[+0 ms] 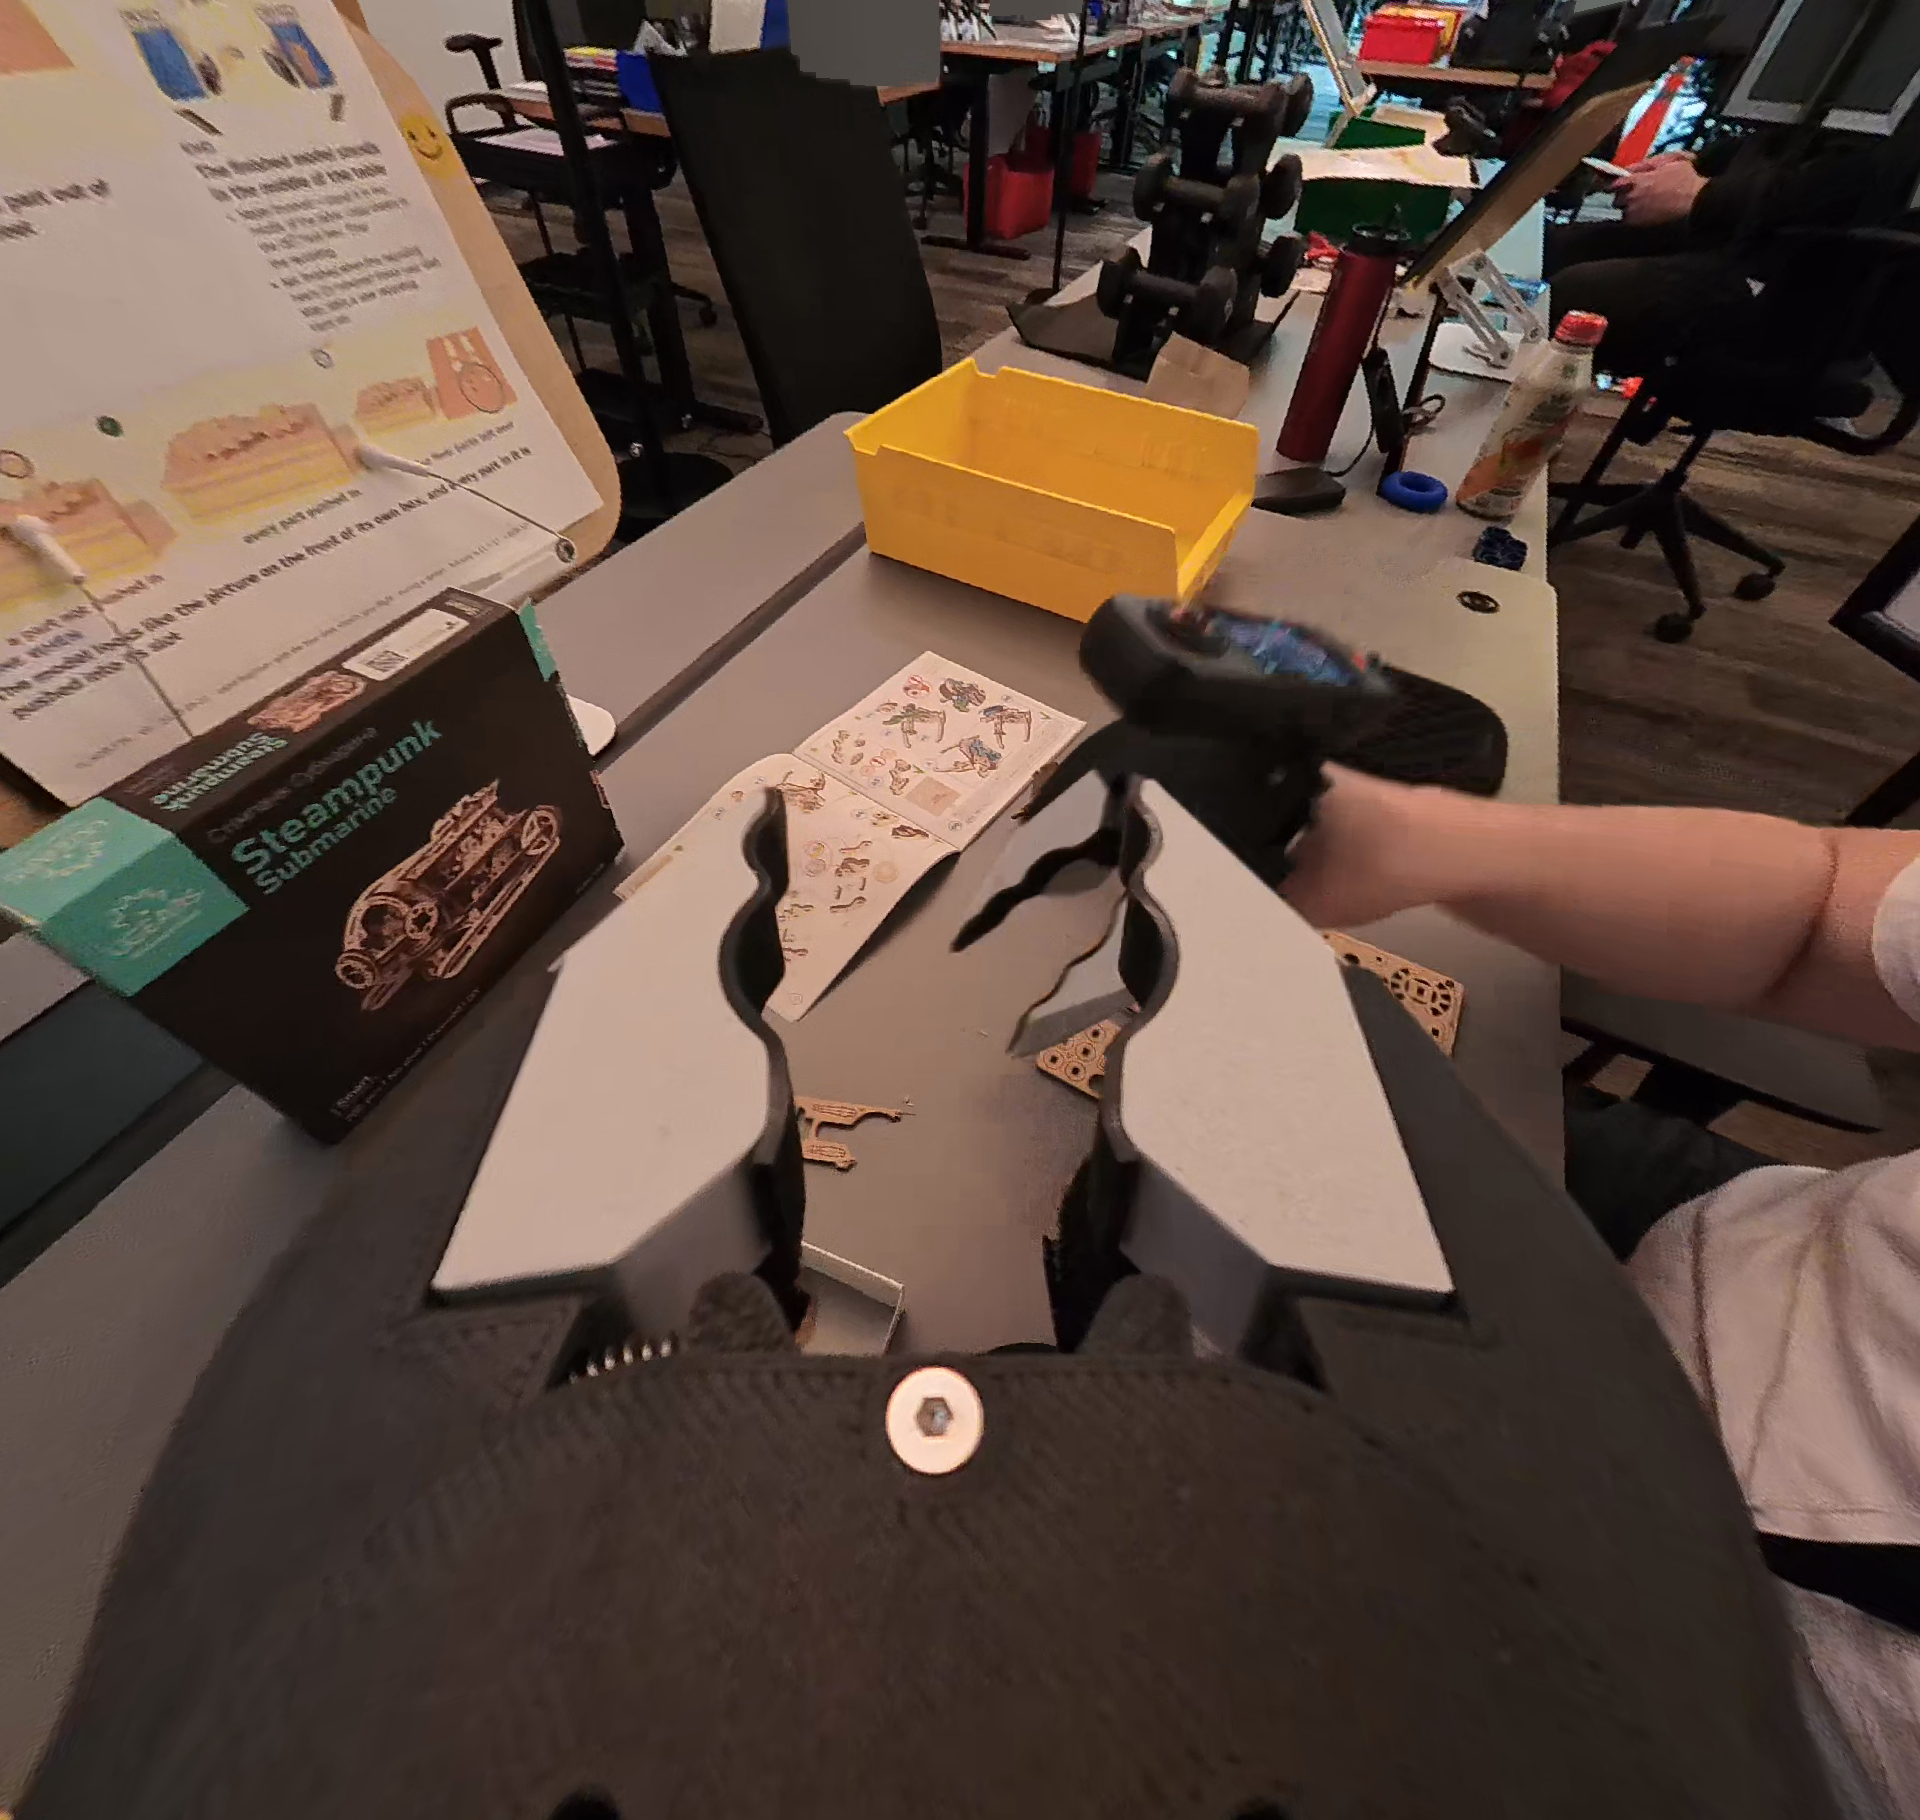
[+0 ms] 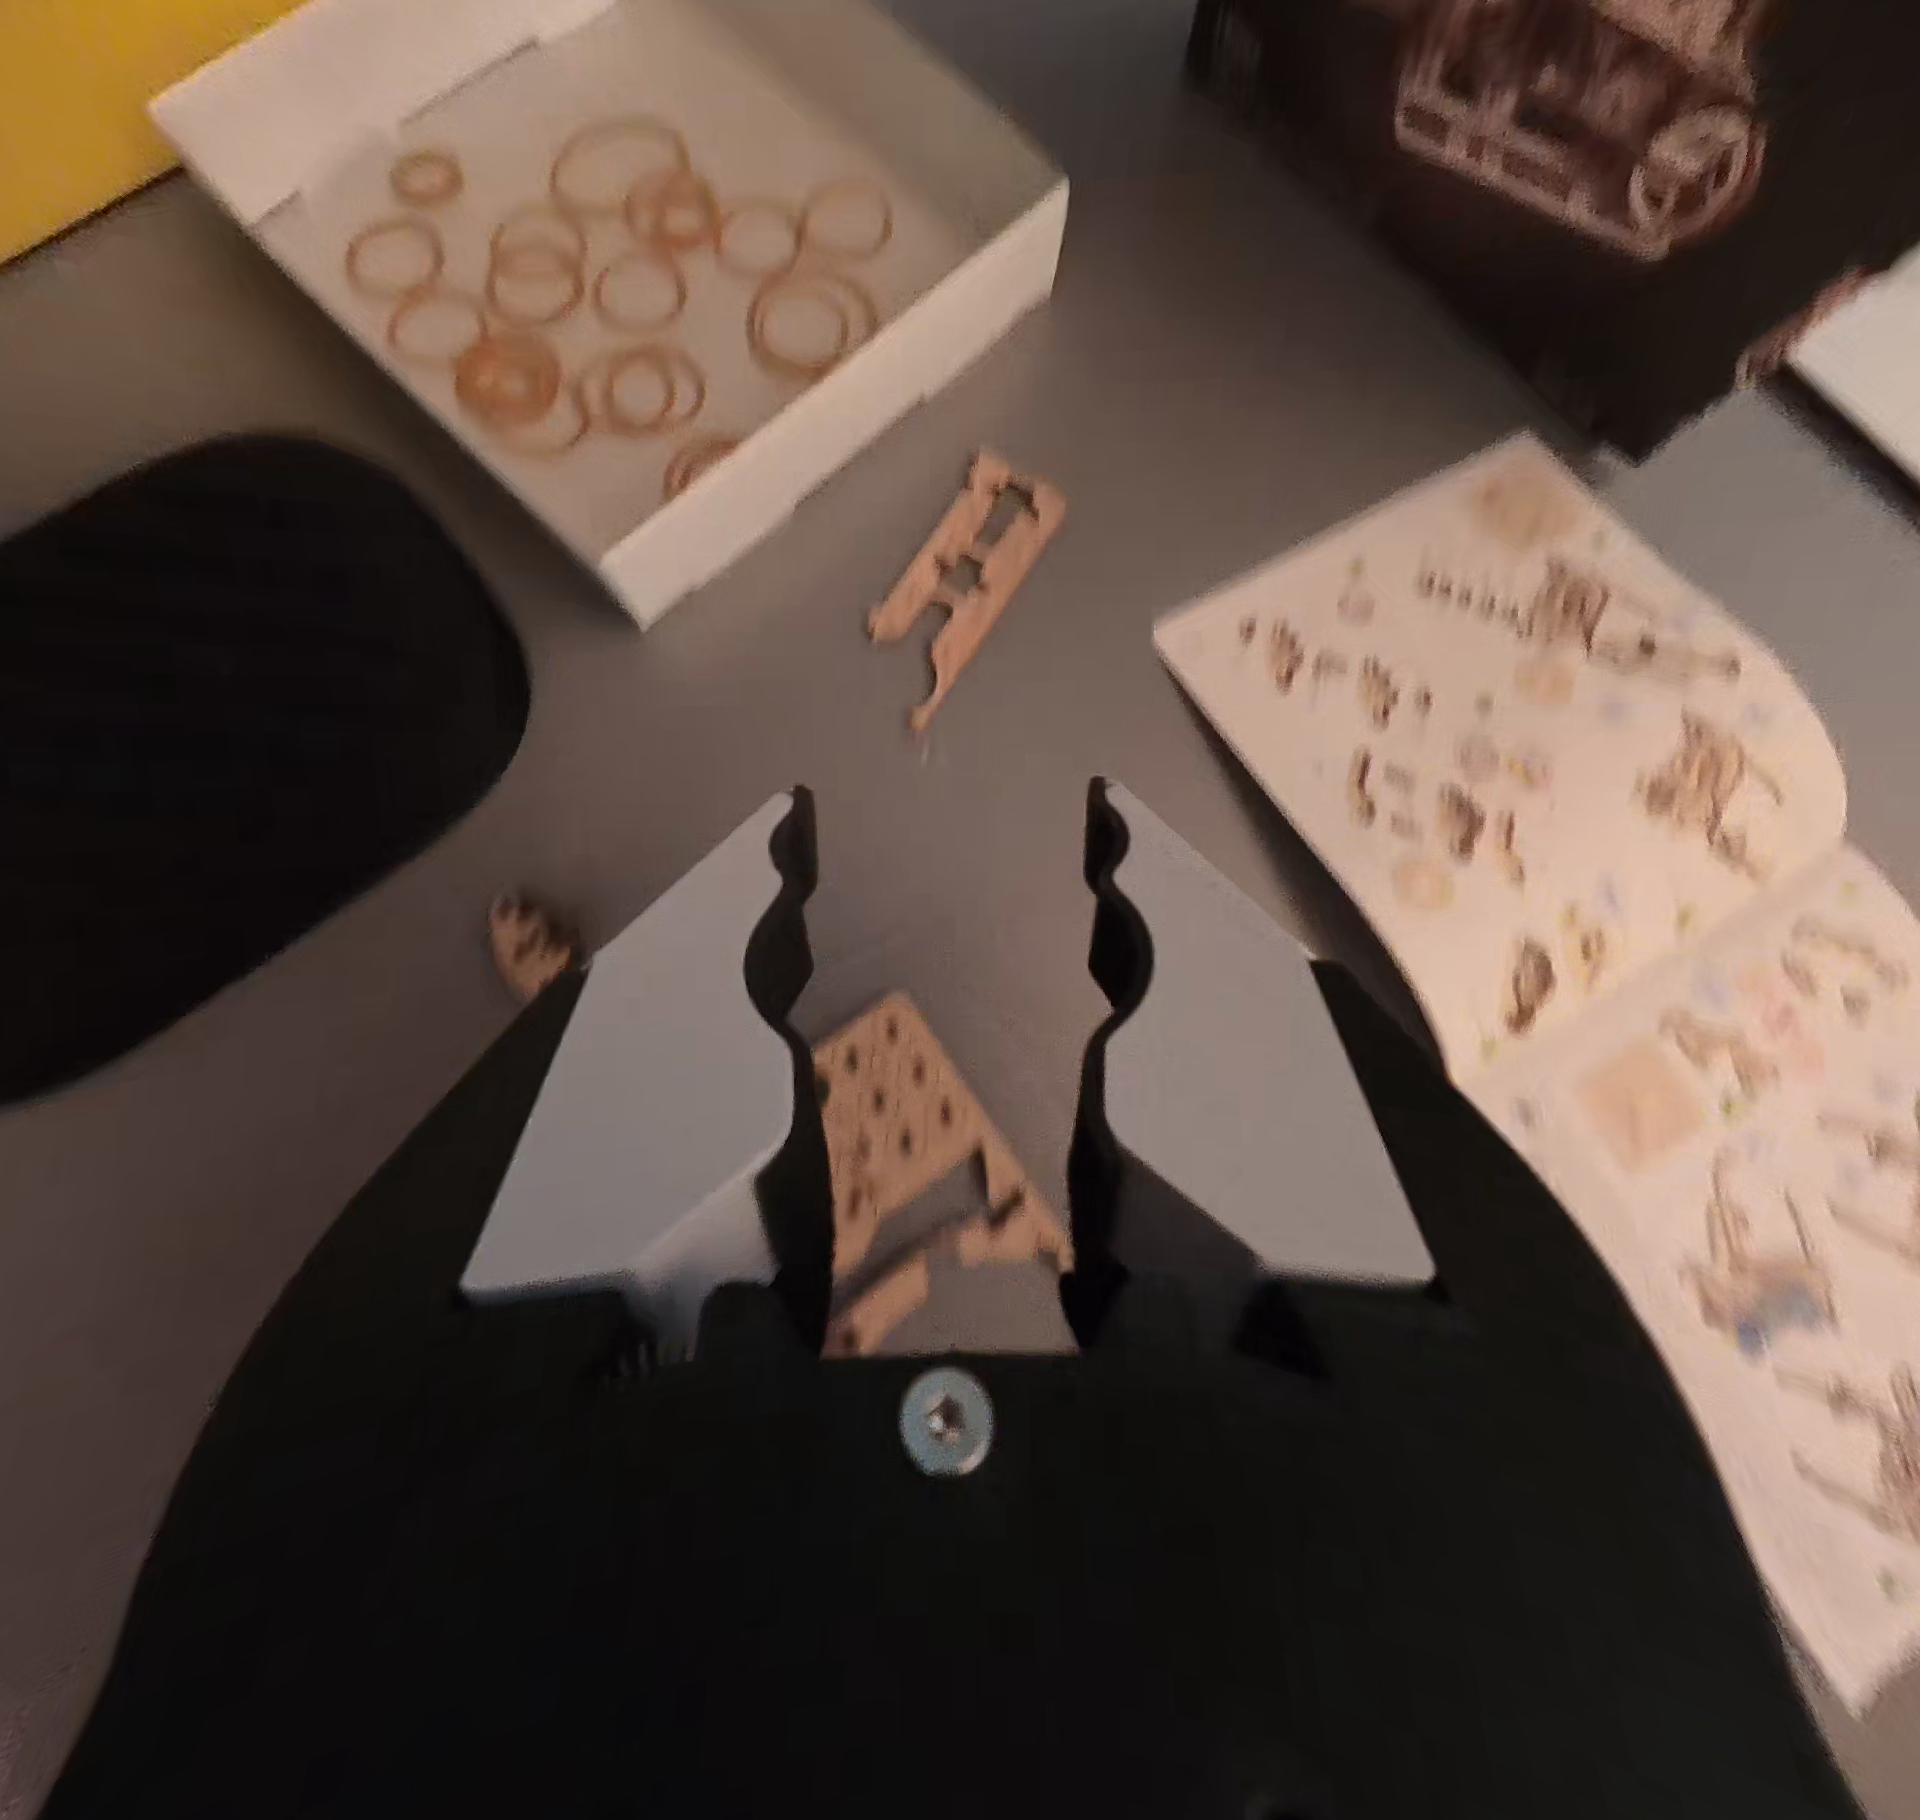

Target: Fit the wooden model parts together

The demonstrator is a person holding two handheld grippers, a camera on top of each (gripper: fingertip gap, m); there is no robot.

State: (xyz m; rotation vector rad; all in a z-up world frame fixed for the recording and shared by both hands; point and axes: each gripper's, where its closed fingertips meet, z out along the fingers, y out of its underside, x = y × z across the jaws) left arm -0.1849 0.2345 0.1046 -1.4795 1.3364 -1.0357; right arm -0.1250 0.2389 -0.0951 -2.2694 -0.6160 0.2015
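Nearest, right gripper jaws wide and empty over the perforated wooden sheet, presumably lining up on the slotted wooden part lying loose beyond; left gripper likewise wide, holding nothing; farther off, instruction booklet spread open for reference

Your left wrist view is bright and mostly sharp, though its edges bow with wide-angle distortion and the right tongs smear with motion; your right wrist view is dimmer and blurred throughout, the booklet worst; shadows on the bench stay soft.
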